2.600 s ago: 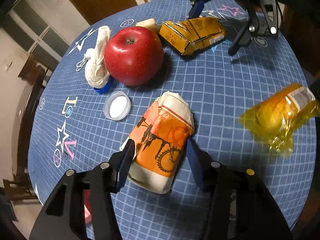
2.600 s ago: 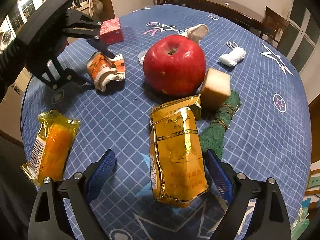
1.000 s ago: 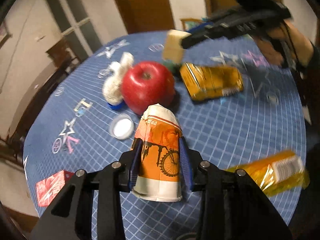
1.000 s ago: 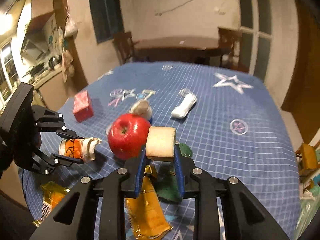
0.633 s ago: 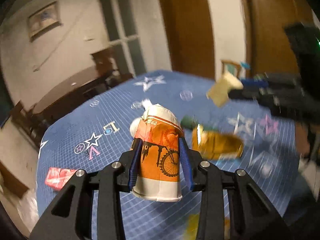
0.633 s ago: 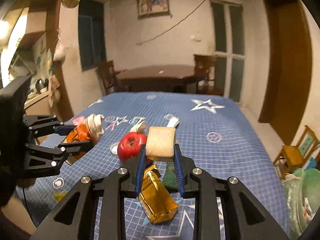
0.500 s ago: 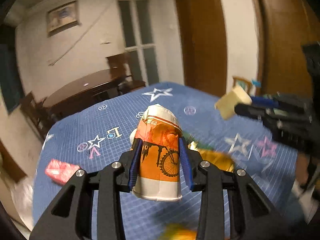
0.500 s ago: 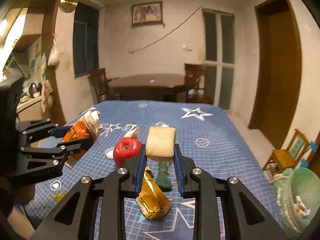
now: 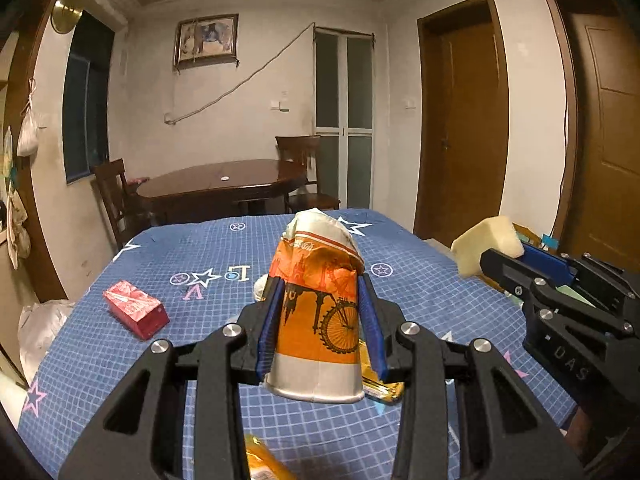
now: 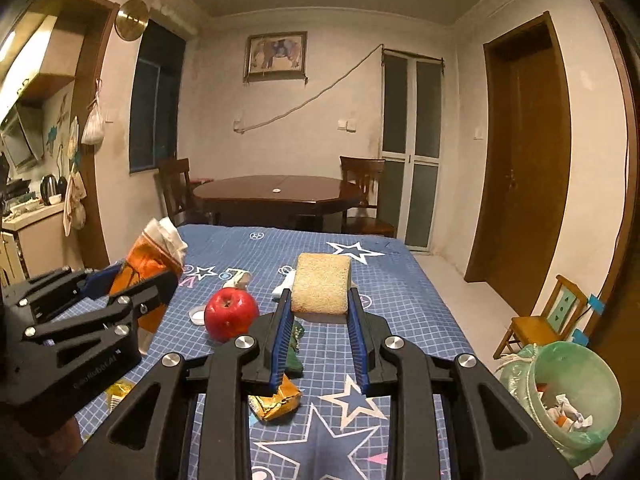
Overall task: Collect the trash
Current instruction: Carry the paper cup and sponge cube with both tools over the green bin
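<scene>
My left gripper (image 9: 320, 308) is shut on a crushed orange paper cup (image 9: 318, 312) with a bicycle print, held above the blue tablecloth (image 9: 200, 248). My right gripper (image 10: 320, 312) is shut on a beige sponge block (image 10: 321, 290), also lifted above the table. In the left wrist view the sponge (image 9: 486, 242) and right gripper (image 9: 520, 264) show at the right. In the right wrist view the cup (image 10: 150, 262) and left gripper (image 10: 120, 284) show at the left. A green trash bin (image 10: 572, 396) with crumpled paper stands on the floor at lower right.
On the table lie a red apple (image 10: 231, 314), a white cap (image 10: 197, 315), a gold packet (image 10: 276, 398), a green scrubber (image 10: 294, 350) and a red box (image 9: 136, 308). A small chair (image 10: 544, 316) stands near the bin. A dark wooden table (image 10: 276, 196) stands behind.
Both grippers closed on their items and lifted them off the table. Both cameras tilted up from the tabletop to a level view of the room; the trash bin came into view.
</scene>
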Tool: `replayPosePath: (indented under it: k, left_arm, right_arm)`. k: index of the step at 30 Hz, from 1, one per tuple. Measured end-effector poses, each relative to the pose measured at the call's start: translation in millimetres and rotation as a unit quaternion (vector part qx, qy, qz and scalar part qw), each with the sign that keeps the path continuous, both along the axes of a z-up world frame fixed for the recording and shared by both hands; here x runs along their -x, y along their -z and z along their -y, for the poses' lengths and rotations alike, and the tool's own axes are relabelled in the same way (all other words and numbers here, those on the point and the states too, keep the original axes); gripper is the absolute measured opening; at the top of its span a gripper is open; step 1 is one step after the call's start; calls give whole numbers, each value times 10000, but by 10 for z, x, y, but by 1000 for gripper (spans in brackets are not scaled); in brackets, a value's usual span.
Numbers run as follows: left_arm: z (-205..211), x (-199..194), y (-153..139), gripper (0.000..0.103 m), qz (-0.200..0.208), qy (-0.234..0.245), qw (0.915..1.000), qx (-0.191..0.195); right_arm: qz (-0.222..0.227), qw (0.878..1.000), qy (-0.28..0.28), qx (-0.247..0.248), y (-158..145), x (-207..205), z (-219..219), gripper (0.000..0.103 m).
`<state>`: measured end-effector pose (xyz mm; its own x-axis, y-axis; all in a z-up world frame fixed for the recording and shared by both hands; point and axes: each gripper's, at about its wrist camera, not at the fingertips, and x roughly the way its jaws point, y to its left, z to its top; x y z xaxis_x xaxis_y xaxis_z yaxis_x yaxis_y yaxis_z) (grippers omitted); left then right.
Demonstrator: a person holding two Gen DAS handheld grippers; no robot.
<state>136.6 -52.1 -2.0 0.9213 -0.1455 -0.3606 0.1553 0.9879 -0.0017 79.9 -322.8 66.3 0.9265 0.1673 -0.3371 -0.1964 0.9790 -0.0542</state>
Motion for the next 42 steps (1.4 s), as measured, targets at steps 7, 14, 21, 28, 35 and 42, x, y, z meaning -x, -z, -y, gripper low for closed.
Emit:
replayPosePath:
  k: [7,14,21,28,35,42]
  left_arm:
    - [155,6,-56,35,100,32,9999,71]
    - [496,-43,-105,35,145,292,9994,113]
    - [960,-157,-183,35,160,694,9973,152]
    - [1568,-313,-200,35,-36,1248,9921,152]
    - [2252,-392,-130,35,-294,1847,9823,107]
    - [2950,-549,50,36,-779,2467,9659,-99]
  right_arm:
    - [80,9998,154,-39,-79,120,244,28]
    - [167,9989,449,-8,-179,208,662,28]
    - [123,9961,869,14,-229,256,1301,28]
    - [30,9893,1456,56,-315,265,2181,28]
    - [-250,9786,2040,46,-299,246,3194,28]
    - [-890,9693,2290,-128,-192,32,4177,28]
